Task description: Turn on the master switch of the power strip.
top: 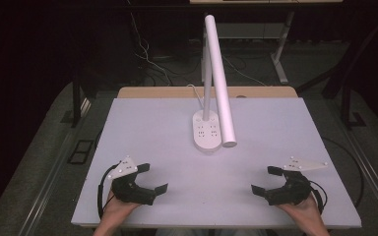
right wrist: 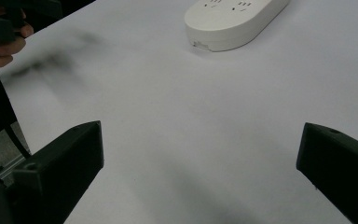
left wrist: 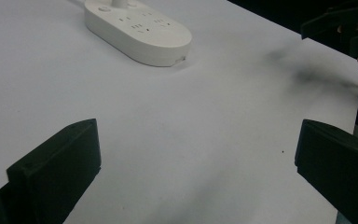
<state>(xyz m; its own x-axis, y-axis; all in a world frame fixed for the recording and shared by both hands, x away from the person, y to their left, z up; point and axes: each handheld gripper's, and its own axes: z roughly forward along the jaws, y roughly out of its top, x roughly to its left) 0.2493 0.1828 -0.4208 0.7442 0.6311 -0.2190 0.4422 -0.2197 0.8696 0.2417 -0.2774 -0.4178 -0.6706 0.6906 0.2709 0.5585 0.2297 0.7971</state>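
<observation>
On the white surface (top: 147,128), a lamp (top: 211,88) stands mid-far; left gripper (top: 151,178) and right gripper (top: 266,180) rest near, jaws spread wide, grasping nothing.

I see the white table (top: 157,128) evenly lit from above, dark room around it, soft blurred shadows on the table near both grippers' jaws, my gripper views slightly soft, lamp base (left wrist: 137,30) fairly sharp, near jaws blurred, no harsh glare on the table
</observation>
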